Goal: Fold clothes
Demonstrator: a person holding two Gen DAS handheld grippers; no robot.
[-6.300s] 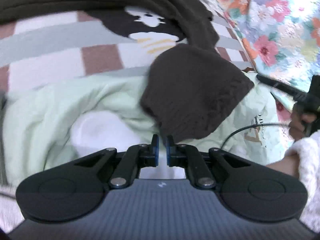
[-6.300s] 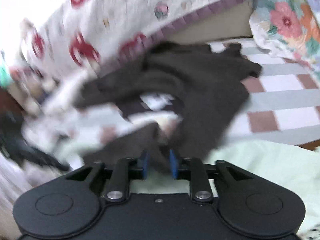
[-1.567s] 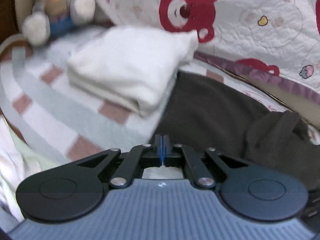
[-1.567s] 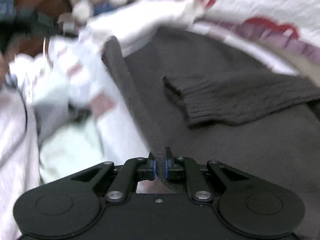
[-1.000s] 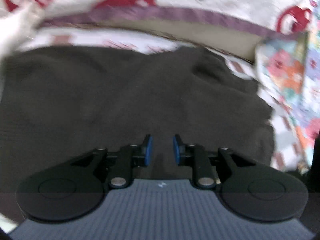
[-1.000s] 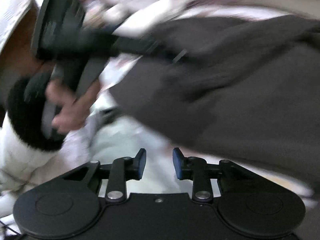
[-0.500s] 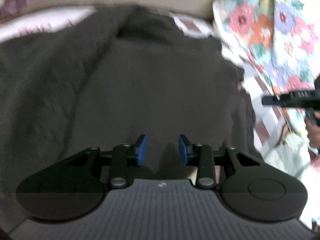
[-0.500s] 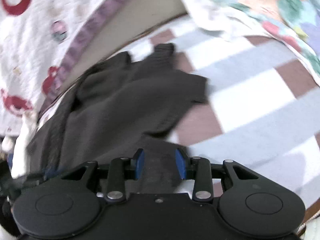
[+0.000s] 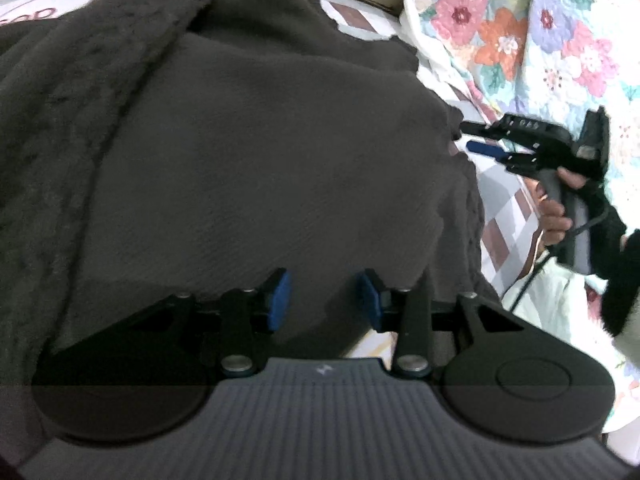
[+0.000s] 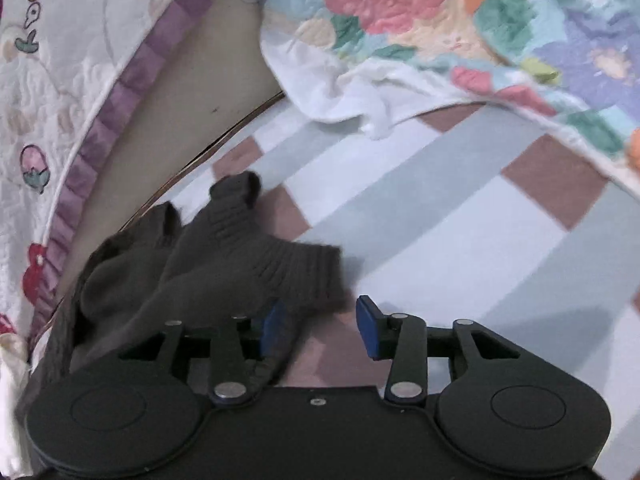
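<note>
A dark brown knit sweater (image 9: pixel 248 132) lies spread over the bed and fills most of the left wrist view. My left gripper (image 9: pixel 323 298) hovers open just above its near part, nothing between the blue pads. In the right wrist view the sweater's ribbed edge (image 10: pixel 280 272) lies at the lower left, and my right gripper (image 10: pixel 318 326) is open with its left pad touching that edge. The right gripper (image 9: pixel 484 148) also shows at the sweater's right edge in the left wrist view, held by a hand (image 9: pixel 554 208).
The bed has a checked sheet (image 10: pixel 460 216) of white, grey-green and brown. A floral quilt (image 10: pixel 460 28) lies at the right. A white quilt with red bears and a purple border (image 10: pixel 80 92) rises on the left. A pale green garment (image 9: pixel 552 300) lies at the lower right.
Both grippers have let go of the sweater and opened wider. The left one swung right across the sweater; the right one swung from the left side to the sweater's right edge.
</note>
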